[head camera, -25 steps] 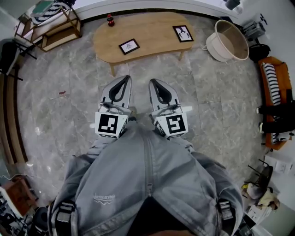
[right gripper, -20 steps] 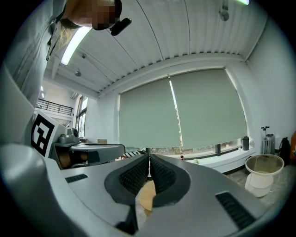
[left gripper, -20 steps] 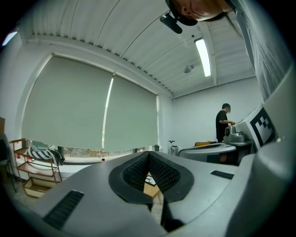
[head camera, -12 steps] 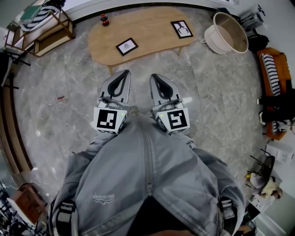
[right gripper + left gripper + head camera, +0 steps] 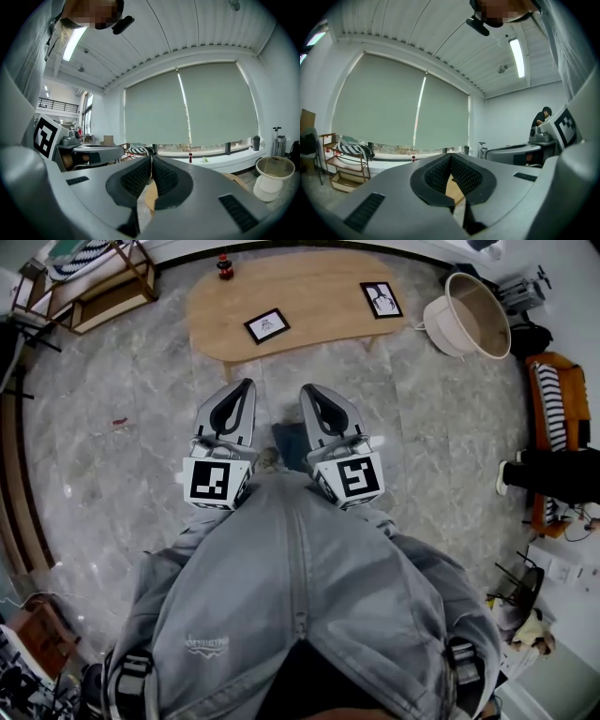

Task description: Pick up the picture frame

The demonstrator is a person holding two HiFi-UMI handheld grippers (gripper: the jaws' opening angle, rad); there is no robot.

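- A wooden shelf unit (image 5: 103,287) stood at the far left by the wall, with a striped cloth on its top tier.
- A small dark bottle with a red cap (image 5: 225,265) stood upright near the left back edge of the table (image 5: 319,282).
- The left gripper (image 5: 246,386) was held low in front of the person's grey jacket (image 5: 300,596), pointing toward the table. Its jaws were closed together with nothing between them, and it was well apart from the table.
- The picture frame (image 5: 266,325) lay flat on the left half of the tabletop, just beyond the left gripper's tip, with no gripper touching it.
- Between the two grippers, a dark blue shape (image 5: 286,442) showed on the floor, perhaps a shoe, though it was too hidden to be sure.
- The right gripper (image 5: 307,390) sat beside the left one, also aimed at the table, its jaws pressed together and empty.
- A second picture frame (image 5: 382,299) lay flat near the table's right end.
- A round pale tub (image 5: 469,315) stood on the floor just right of the table.
- An orange seat (image 5: 548,418) with a striped cushion stood at the far right.
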